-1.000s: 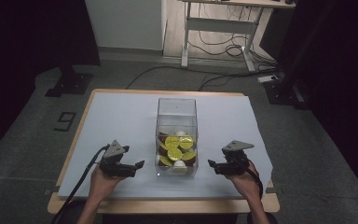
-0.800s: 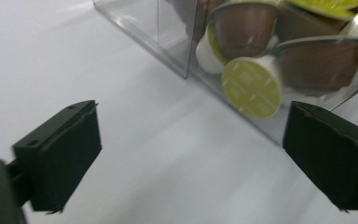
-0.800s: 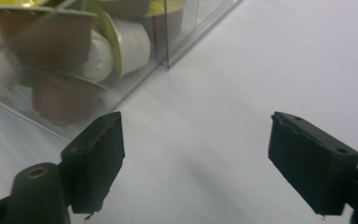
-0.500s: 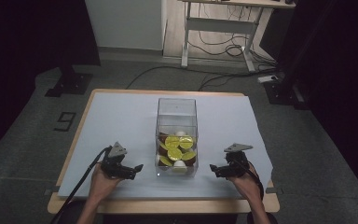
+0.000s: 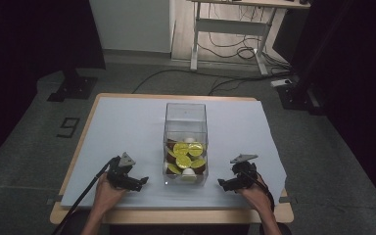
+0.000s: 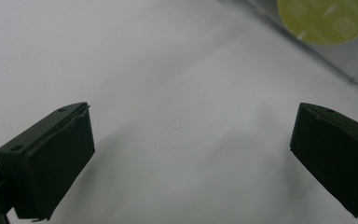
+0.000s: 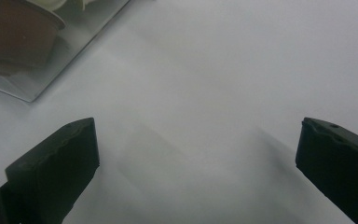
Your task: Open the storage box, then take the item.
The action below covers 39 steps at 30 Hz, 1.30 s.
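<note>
The clear box (image 5: 186,142) stands on the white sheet (image 5: 127,122) that covers the table, a little toward the person's side of the middle. It is tall and open at the top, and its lower part holds yellow-lidded cups (image 5: 182,154), some brown cups and one or two white ones.

The left gripper (image 5: 138,182) rests low on the sheet to the left of the box, near its front corner, and its jaws point toward the box. In the left gripper view the jaws stand wide apart with only bare sheet between them, and the corner of the box (image 6: 349,51) with a yellow lid (image 6: 326,18) behind the wall lies ahead and to the right.

The right gripper (image 5: 225,183) rests to the right of the box at about the same depth, and it also points inward. Its jaws are wide apart and hold nothing. In the right gripper view the front corner of the box (image 7: 32,91) lies ahead and to the left, with a brown cup (image 7: 18,32) behind the wall.

So the box lies between the two grippers, and both seem about equally near to it, neither touching it. The long axis of the box is upright, so I judge that a reach for the cups must go up over the rim and then down into the box, not straight in from the side.
</note>
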Available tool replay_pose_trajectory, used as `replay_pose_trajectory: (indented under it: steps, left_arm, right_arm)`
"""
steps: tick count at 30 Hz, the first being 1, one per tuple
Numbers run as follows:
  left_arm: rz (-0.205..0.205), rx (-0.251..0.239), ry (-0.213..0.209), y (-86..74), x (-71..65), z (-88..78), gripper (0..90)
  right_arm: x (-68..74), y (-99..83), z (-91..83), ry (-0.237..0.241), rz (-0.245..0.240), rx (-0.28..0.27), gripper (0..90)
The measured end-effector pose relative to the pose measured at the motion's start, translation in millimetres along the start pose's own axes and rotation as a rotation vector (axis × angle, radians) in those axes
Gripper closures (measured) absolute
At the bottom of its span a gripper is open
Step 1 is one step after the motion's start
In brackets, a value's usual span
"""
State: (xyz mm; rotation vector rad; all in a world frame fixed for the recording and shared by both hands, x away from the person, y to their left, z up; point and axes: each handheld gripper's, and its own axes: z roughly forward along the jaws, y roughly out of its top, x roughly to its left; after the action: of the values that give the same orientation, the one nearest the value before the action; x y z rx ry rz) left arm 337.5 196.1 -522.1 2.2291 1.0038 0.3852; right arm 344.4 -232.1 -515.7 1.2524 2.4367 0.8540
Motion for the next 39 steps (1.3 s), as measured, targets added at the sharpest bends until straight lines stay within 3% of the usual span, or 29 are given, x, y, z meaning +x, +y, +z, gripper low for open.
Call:
replay_pose_trajectory:
  steps: [5, 19, 33, 39]
  left_arm:
    - [0.007, 0.025, -0.010, -2.5, 1.4, 4.3, 0.0]
    - [0.007, 0.017, -0.014, -3.8, 1.8, 4.6, 0.0]
    - [0.006, 0.017, -0.014, -3.9, 1.8, 4.8, 0.0]
    - [0.005, 0.017, -0.015, -3.9, 1.9, 4.8, 0.0]
  right_arm:
    - [-1.2, -3.6, 6.5, 0.004, -0.018, 0.045, 0.0]
    - [0.0, -7.9, 6.7, -0.006, -0.034, 0.013, 0.0]
    - [0.7, -4.6, 3.9, -0.006, -0.030, 0.039, 3.4]
    - [-0.7, -1.0, -2.6, 0.011, -0.007, -0.003, 3.4]
